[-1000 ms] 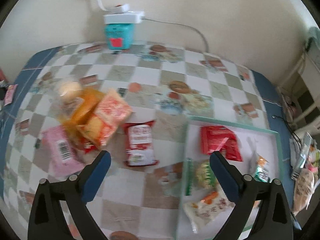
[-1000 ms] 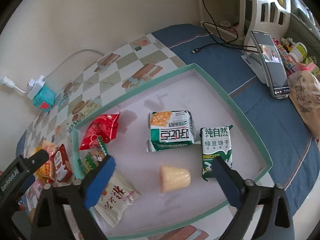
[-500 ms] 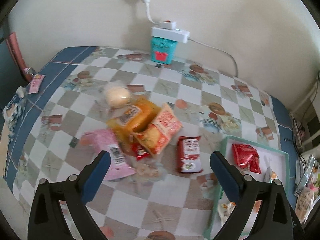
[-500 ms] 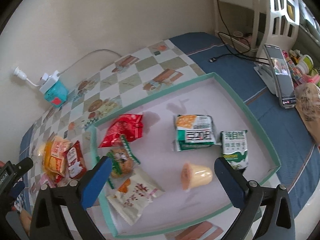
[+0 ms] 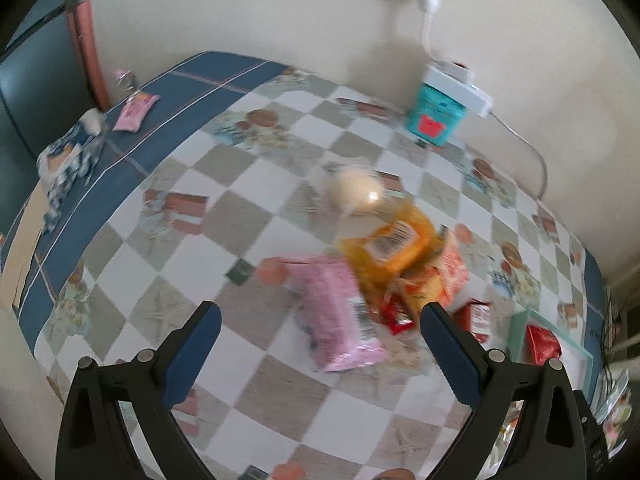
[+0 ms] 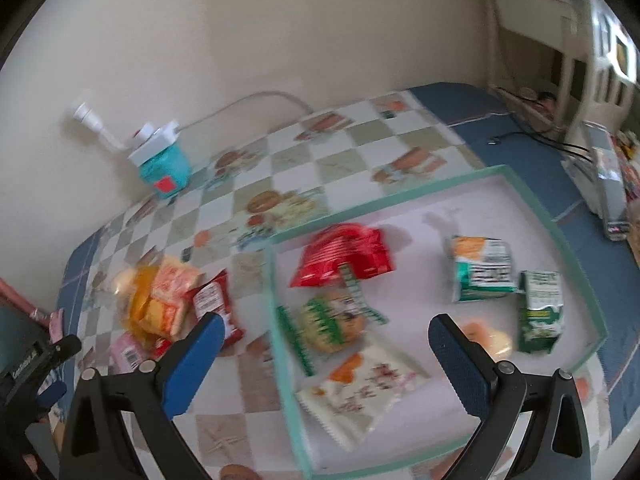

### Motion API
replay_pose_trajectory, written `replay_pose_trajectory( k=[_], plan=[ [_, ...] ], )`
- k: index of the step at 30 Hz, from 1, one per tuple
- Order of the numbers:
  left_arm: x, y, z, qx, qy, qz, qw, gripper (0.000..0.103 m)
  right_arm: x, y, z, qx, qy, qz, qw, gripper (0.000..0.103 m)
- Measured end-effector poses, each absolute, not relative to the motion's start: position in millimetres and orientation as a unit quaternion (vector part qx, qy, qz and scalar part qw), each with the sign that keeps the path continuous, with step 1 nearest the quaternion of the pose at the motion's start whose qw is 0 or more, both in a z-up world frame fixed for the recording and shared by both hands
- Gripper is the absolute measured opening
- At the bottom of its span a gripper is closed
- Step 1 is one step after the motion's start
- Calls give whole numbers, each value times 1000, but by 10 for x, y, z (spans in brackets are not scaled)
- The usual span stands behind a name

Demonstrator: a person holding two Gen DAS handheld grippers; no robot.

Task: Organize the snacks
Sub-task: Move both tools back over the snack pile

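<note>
The step in hand looks like fetching the next snack from the loose heap, and the pink packet (image 5: 340, 316) is the natural pick: it lies flat at the near side of the heap, while the orange packet (image 5: 394, 246) and the red-and-orange packets beside it are stacked and overlapping. To do it well, bring the left gripper (image 5: 320, 342) down so its fingers straddle the pink packet across its narrow width, and close only once both pads are level with the counter (image 5: 224, 216), so the slippery wrapper is pinched and not pushed into the pile.

The left gripper's fingers stand wide and hold nothing; the pink packet lies between them and a little ahead, nearer the right finger. The right gripper (image 6: 320, 350) also stands wide and empty, above the near left part of the tray (image 6: 576, 252), which sits towards the counter's right edge and already holds several packets. The heap lies just beside the tray's left wall. Both views are blurred, so fine detail is uncertain.
</note>
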State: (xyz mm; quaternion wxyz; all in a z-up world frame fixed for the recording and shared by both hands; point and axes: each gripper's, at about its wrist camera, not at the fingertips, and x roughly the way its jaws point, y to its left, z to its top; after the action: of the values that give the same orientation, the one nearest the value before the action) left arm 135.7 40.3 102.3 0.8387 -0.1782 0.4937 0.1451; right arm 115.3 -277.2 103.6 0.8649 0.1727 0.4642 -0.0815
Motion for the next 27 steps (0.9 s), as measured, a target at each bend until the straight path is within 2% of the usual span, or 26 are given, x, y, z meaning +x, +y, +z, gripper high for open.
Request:
replay_pose_trajectory(
  k=[16,27],
  plan=[
    [1101,1377,831,-267,482,217,806,100,1365,-1786,907,125,486,2,865,103],
    [1259,1247,569,-293,503,184,792,100,1501,-1662,762,65,475,4,878,103]
  ],
)
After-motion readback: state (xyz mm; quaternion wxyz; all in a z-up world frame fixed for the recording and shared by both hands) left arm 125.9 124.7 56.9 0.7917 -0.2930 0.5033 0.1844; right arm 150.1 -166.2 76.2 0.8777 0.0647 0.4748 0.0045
